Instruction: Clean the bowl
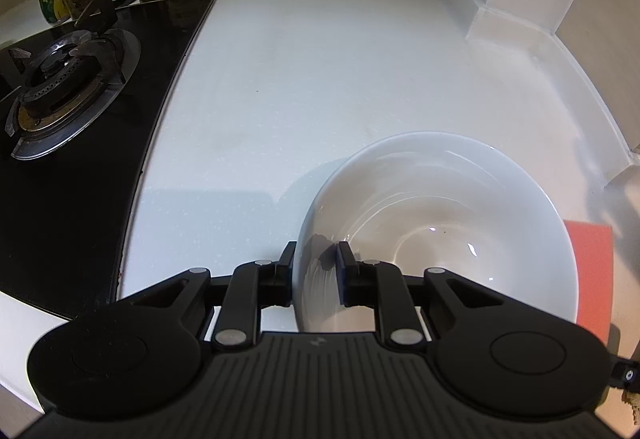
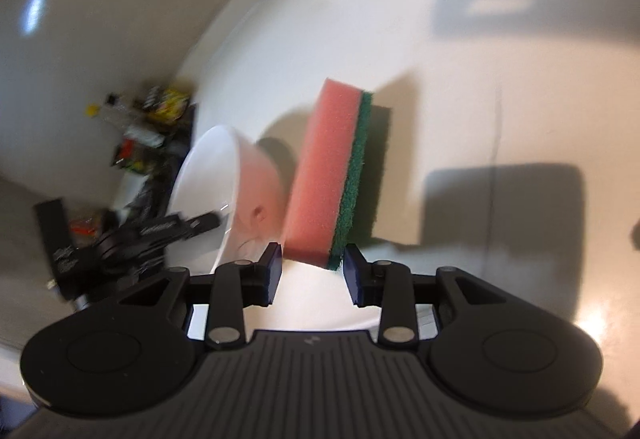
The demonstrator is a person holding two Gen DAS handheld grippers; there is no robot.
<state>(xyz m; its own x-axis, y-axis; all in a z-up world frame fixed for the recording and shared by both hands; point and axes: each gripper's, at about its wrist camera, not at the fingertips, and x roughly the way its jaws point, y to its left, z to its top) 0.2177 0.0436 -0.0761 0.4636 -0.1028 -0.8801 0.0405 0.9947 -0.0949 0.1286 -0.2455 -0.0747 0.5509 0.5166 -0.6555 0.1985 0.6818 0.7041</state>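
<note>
Left gripper [image 1: 314,267] pinching rim of white ceramic bowl [image 1: 440,223] over pale countertop [image 1: 320,79]; right gripper [image 2: 312,267] seemingly clamping pink-green sponge [image 2: 332,167] beside it, best wiped gently with bowl steadied.

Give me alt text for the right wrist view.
The right tool holds a pink sponge with a green scouring layer upright between its fingers, close beside a tilted glossy white ceramic bowl. The left tool grips the bowl's rim; blurred jars stand behind.
</note>
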